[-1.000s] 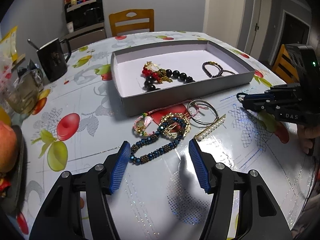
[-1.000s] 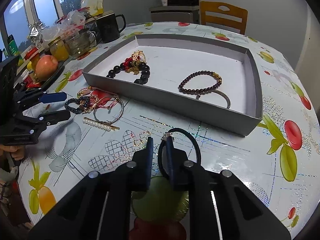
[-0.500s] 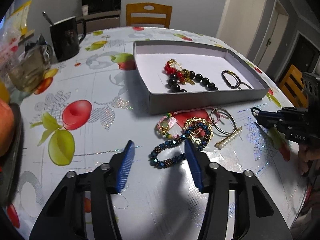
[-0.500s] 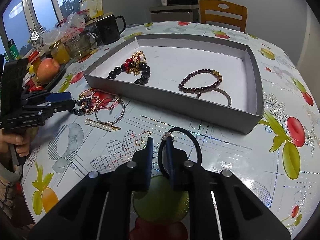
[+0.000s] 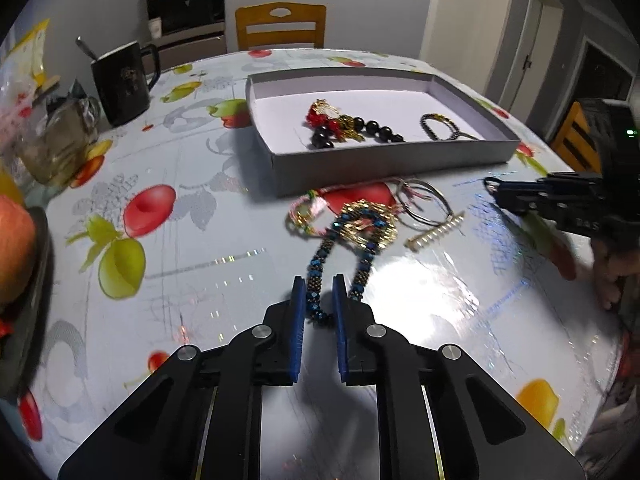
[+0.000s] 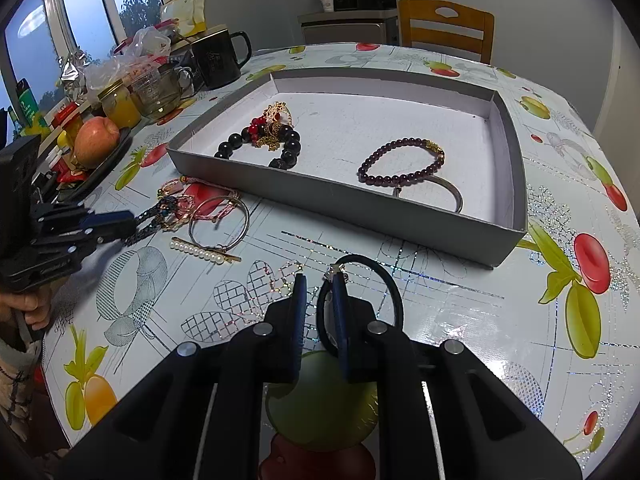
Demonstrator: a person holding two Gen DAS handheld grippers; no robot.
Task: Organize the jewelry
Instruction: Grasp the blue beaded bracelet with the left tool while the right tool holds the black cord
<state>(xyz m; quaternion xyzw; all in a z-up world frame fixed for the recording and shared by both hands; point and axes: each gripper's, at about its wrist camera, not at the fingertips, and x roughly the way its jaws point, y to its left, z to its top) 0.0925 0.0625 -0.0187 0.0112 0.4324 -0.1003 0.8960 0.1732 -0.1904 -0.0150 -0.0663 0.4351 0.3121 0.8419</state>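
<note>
On the glossy, fruit-printed tablecloth [image 5: 192, 248], my left gripper [image 5: 319, 294] has its ribbed blue pads clamped on the near end of a blue faceted-bead bracelet [image 5: 320, 276], whose two strands stretch away from me to a tangle of jewelry: a gold chain-link piece [image 5: 370, 224], a pink woven cord bracelet [image 5: 306, 210], thin silver wire bangles [image 5: 424, 204] and a straight pearl hair clip [image 5: 436, 232], all lying just in front of the shallow grey cardboard tray [image 5: 384, 164]. Inside the tray, on its white paper floor, rest a string of big glossy black beads knotted with red beads and gold chain [image 6: 268, 136], a ring of small dark-purple beads [image 6: 400, 160] and a plain metal bangle [image 6: 444, 192] touching it. My right gripper [image 6: 320, 292] sits low over the cloth before the tray's near wall, its jaws nearly closed, pinching a smooth black elastic hair tie [image 6: 376, 280] whose loop bulges out to the right. A black ceramic mug [image 5: 122, 80] stands well apart, beyond the tray's left end.
</note>
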